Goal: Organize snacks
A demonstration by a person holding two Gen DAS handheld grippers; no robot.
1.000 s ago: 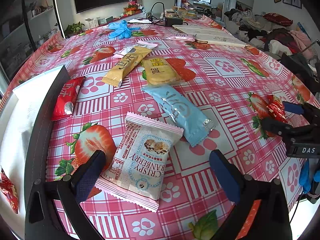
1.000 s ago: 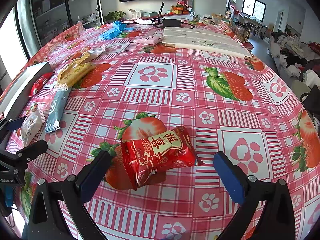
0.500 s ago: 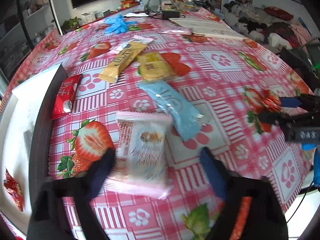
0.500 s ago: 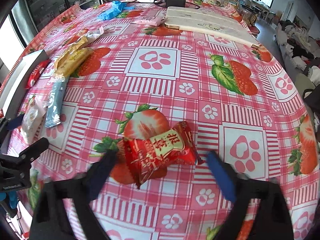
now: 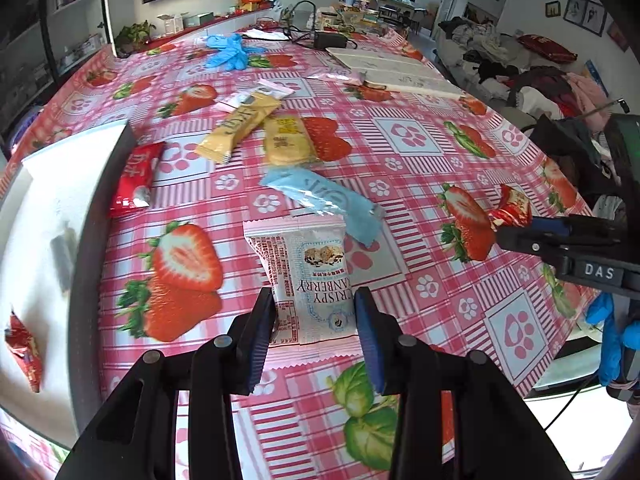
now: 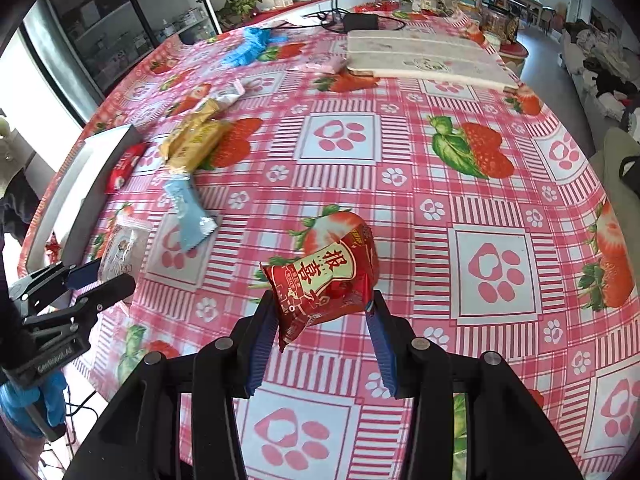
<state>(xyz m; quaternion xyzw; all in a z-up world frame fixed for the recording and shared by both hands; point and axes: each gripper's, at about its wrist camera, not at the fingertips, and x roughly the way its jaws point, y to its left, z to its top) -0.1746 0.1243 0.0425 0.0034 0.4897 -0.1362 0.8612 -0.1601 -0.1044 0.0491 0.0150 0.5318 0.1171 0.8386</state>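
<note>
My left gripper (image 5: pixel 314 320) is shut on a white-and-pink "Crispy Cranberry" packet (image 5: pixel 308 276) and holds it just above the tablecloth. My right gripper (image 6: pixel 322 320) is shut on a red packet with Chinese characters (image 6: pixel 326 284), lifted off the table; it also shows in the left wrist view (image 5: pixel 512 212). A white tray with a dark rim (image 5: pixel 86 216) stands at the left and holds a small red packet (image 5: pixel 24 354). On the cloth lie a light blue packet (image 5: pixel 324 204), a yellow bar (image 5: pixel 240 124), a yellow biscuit pack (image 5: pixel 286 140) and a red packet (image 5: pixel 136 180).
The table carries a pink strawberry-and-paw tablecloth (image 6: pixel 440 184). Blue gloves (image 5: pixel 228 52), white boards (image 6: pixel 424 60), a small pink packet (image 5: pixel 276 88) and cables with a black adapter (image 5: pixel 328 40) lie at the far end. The table edge is near on the right in the left wrist view.
Both grippers have closed: the left on the cranberry packet, the right on the red packet. Both packets have risen off the cloth and now stand between the fingers.
</note>
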